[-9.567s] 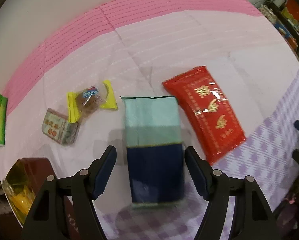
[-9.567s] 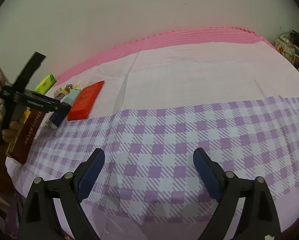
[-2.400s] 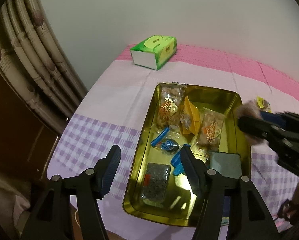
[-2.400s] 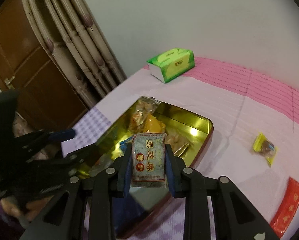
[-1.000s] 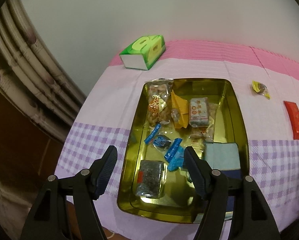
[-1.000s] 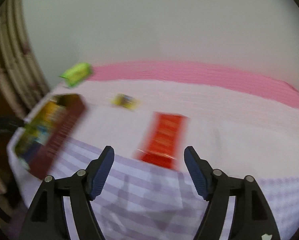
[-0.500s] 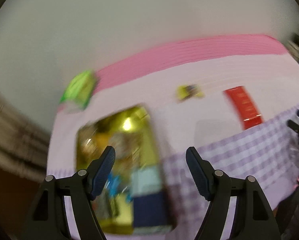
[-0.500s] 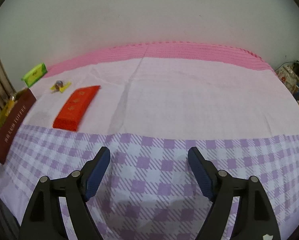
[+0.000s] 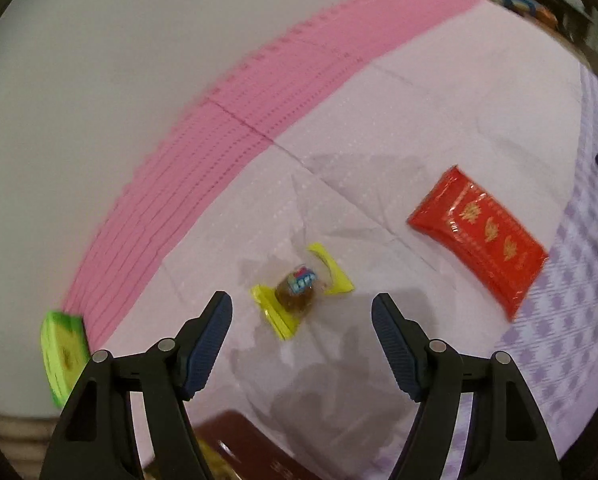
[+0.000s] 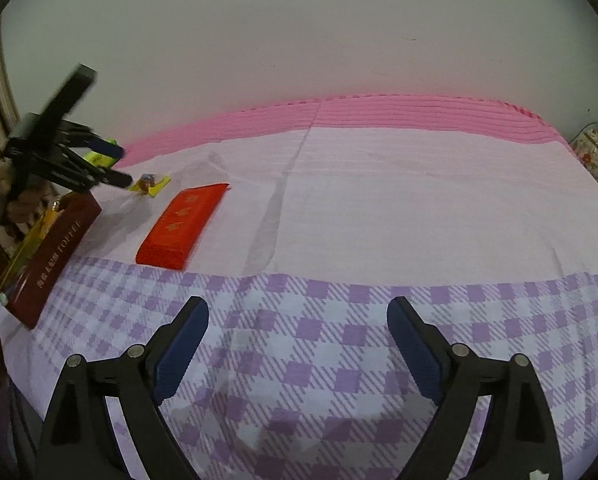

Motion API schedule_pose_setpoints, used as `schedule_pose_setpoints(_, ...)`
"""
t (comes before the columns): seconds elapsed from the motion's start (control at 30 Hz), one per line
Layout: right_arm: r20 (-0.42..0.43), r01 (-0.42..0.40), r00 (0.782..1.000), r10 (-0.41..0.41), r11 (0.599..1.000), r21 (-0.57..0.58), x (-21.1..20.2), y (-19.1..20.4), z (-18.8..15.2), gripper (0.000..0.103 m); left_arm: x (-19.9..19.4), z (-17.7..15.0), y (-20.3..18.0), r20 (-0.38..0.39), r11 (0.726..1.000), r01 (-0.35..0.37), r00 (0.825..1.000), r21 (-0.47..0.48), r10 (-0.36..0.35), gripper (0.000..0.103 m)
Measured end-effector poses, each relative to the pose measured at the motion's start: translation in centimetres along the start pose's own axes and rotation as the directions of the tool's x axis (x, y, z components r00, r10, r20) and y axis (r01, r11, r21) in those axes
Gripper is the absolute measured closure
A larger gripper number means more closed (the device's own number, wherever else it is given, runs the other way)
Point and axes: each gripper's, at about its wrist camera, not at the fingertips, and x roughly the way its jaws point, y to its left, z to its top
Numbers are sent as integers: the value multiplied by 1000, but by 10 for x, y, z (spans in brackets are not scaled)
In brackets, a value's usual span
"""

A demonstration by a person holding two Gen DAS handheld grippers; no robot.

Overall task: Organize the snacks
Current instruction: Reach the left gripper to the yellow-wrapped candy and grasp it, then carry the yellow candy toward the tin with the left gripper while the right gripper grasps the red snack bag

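**Yellow-wrapped candy sits dead ahead of the left claw**

The yellow-wrapped candy [image 9: 302,291] lies on the pale pink cloth [image 9: 439,120], just beyond the tips of the left gripper [image 9: 301,346] and centred in the gap between them. The jaws stand apart with nothing between them. The wrapper's long axis runs on a slant across that gap, its yellow ends fanning out toward either finger, so I'd judge the claw wants a slight roll before it closes across the narrow middle.

The red packet [image 9: 479,242] lies off to the side, well apart from the candy. The right gripper [image 10: 298,338] hangs empty over the purple checks, its jaws having just spread wider, far from both snacks. The tin [image 10: 53,252] waits beside the left hand.
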Motion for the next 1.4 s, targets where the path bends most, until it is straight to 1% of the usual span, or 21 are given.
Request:
schedule_pose_setpoints(0.07,1,-13,1000,13,1000,14,0,-2,0,14,12,5,3,-24,998,48,999,28,-47,30)
schedule_pose_setpoints(0.2,2,-29,1000,29,999,26,0,-4,0,13,32,10,9,-66,996,73,995,57,-69,30)
schedule_pose_setpoints(0.27,-1,-31,1000,31,999,22,1,-5,1,13,41,10,15,-106,991,126,987,39,-122,36)
schedule_pose_setpoints(0.3,-4,-31,999,32,999,20,2,-4,1,13,41,10,18,-105,989,148,984,20,-145,45)
schedule_pose_setpoints(0.33,-8,-34,999,34,999,19,2,-4,1,13,42,10,22,-116,980,198,973,-17,-199,62)
schedule_pose_setpoints(0.37,-9,-34,999,34,999,18,2,-4,2,13,43,9,25,-124,973,225,965,-50,-230,64)
schedule_pose_setpoints(0.4,-11,-33,999,33,999,17,3,-4,2,13,43,8,26,-131,973,214,966,-89,-224,64)
schedule_pose_setpoints(0.43,-12,-34,999,34,999,17,3,-3,2,13,41,6,23,-129,977,177,973,-118,-192,65)
schedule_pose_setpoints(0.5,-11,-33,999,34,999,19,2,-4,2,13,33,-2,10,-114,982,131,983,-138,-147,65)
schedule_pose_setpoints(0.57,-10,-32,999,33,999,21,2,-4,2,13,20,-13,-5,-80,971,122,987,-207,-141,65)
schedule_pose_setpoints(0.63,-10,-31,999,32,999,18,3,-3,2,12,3,-23,-20,-36,950,135,988,-283,-152,66)
schedule_pose_setpoints(0.7,-6,-31,1000,31,999,14,2,-2,2,12,-14,-33,-40,-7,920,140,988,-366,-153,66)
schedule_pose_setpoints(0.77,-7,-28,1000,28,1000,12,3,-1,2,11,-32,-44,-53,14,870,159,985,-467,-172,66)
schedule_pose_setpoints(0.8,-11,-24,1000,24,1000,12,3,-1,2,11,-37,-47,-57,21,856,168,983,-488,-181,65)
schedule_pose_setpoints(0.87,-27,-4,1000,4,1000,-1,5,4,4,11,-55,-55,-67,45,842,156,987,-516,-155,66)
schedule_pose_setpoints(0.93,-36,-41,999,40,999,-6,7,14,10,11,-72,-70,-72,65,838,142,990,-528,-127,65)
schedule_pose_setpoints(1.03,-49,-126,991,125,992,-12,15,45,26,11,-91,-86,-79,73,815,120,993,-568,-95,65)
schedule_pose_setpoints(1.1,-63,-151,987,149,988,-36,27,66,38,11,-102,-96,-74,83,790,128,992,-600,-98,65)
schedule_pose_setpoints(1.2,-100,-174,980,171,984,-28,54,89,55,11,-114,-110,-60,93,771,124,992,-625,-84,65)
schedule_pose_setpoints(1.33,-141,-133,982,128,991,-27,87,109,68,11,-135,-132,-48,106,752,95,994,-653,-33,65)
schedule_pose_setpoints(1.4,-163,-68,985,58,996,-61,100,116,68,11,-140,-140,-43,109,740,82,994,-667,-12,65)
